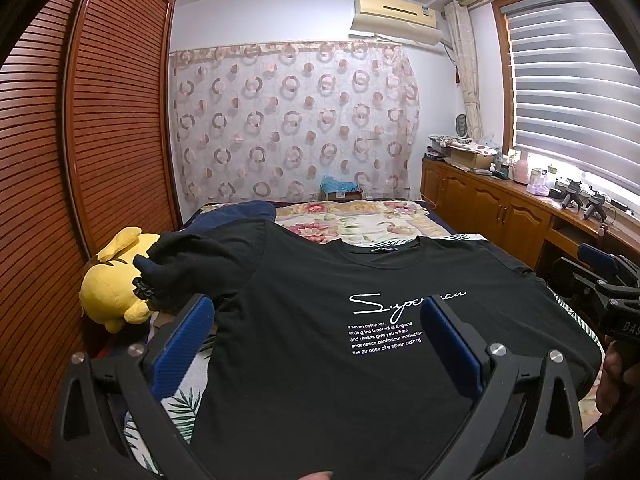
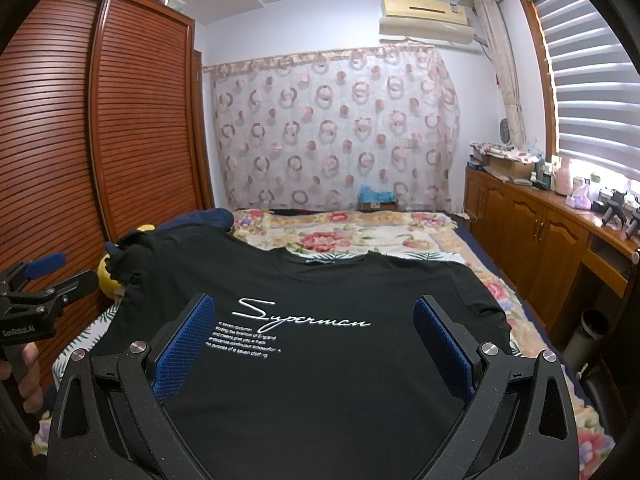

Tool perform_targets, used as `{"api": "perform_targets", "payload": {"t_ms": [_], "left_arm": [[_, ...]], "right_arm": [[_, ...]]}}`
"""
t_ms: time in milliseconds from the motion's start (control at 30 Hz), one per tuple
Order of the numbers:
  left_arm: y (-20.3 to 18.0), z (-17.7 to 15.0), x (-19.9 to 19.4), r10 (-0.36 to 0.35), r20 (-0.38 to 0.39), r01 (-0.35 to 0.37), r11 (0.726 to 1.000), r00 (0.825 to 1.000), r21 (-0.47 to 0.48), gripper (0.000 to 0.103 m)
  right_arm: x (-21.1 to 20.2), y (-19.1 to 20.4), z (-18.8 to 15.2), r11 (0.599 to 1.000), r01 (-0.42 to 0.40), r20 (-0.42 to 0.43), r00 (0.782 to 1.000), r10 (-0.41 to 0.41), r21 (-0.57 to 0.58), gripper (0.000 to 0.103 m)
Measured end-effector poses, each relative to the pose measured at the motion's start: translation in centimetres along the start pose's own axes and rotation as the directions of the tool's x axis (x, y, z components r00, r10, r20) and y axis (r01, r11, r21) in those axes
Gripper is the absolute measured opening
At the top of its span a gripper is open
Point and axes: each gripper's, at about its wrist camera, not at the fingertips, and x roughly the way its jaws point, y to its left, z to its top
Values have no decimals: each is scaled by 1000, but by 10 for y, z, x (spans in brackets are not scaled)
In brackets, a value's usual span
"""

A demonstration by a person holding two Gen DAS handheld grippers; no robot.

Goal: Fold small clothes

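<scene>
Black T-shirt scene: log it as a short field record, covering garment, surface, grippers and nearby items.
garment: black T-shirt, spread front-up, white "Superman" print, collar at far end
state: no fold made yet; left sleeve bunched
surface: bed with floral cover
left gripper: open, above shirt, holding nothing
right gripper: open, above shirt, holding nothing
nearby: yellow plush toy beside bunched sleeve

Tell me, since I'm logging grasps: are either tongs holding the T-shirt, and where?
Nothing is held. Left tongs and right tongs hover open above the black T-shirt.
</scene>
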Motion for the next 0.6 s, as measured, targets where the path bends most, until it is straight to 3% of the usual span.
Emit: {"api": "perform_targets", "payload": {"t_ms": [600], "left_arm": [[1,3,2,2,1,-2,1000,1000,4,103]], "right_arm": [[0,0,0,1000,1,3,1000,-1,0,101]]}}
